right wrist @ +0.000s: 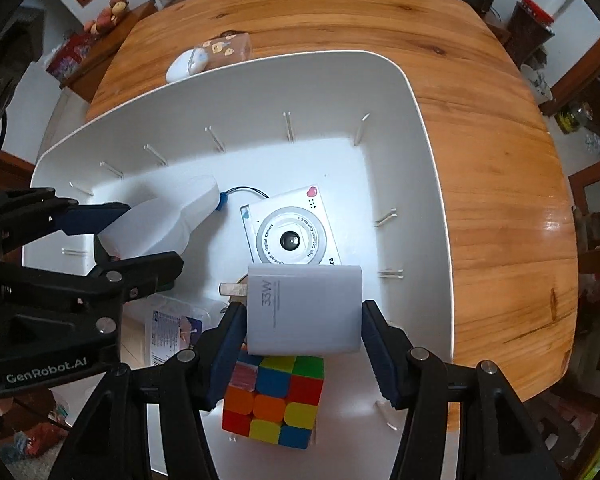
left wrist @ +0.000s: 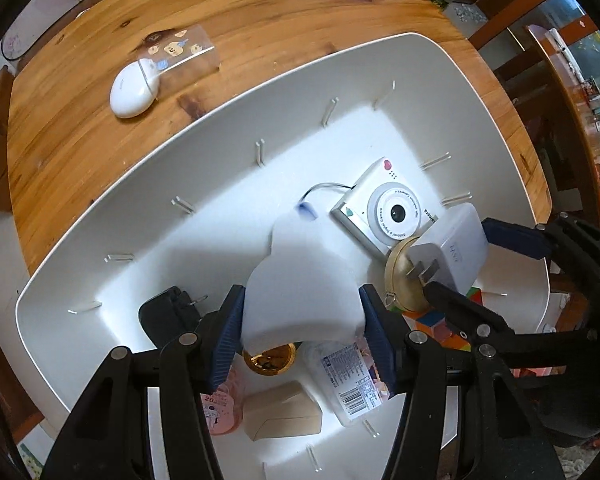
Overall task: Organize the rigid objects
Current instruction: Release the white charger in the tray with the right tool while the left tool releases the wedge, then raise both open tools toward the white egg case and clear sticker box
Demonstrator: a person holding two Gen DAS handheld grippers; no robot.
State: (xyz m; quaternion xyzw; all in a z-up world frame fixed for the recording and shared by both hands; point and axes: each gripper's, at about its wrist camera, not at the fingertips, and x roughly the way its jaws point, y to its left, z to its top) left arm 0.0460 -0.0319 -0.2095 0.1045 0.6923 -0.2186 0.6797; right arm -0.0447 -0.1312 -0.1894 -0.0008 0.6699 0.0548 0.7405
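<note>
Inside the white bin [right wrist: 428, 168], a white charger [right wrist: 304, 308] hangs over a colour cube [right wrist: 274, 400], just beside a toy camera [right wrist: 290, 232]. The right gripper [right wrist: 304, 344] clamps the charger; the left gripper [left wrist: 300, 340] grips a white bottle [left wrist: 300, 284] beside the camera. Open floor remains toward the bin's far wall.

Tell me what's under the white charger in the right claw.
Under the white charger sit a colour cube and the toy camera's lower edge, inside the white bin. Whatever lies directly beneath is covered.
</note>
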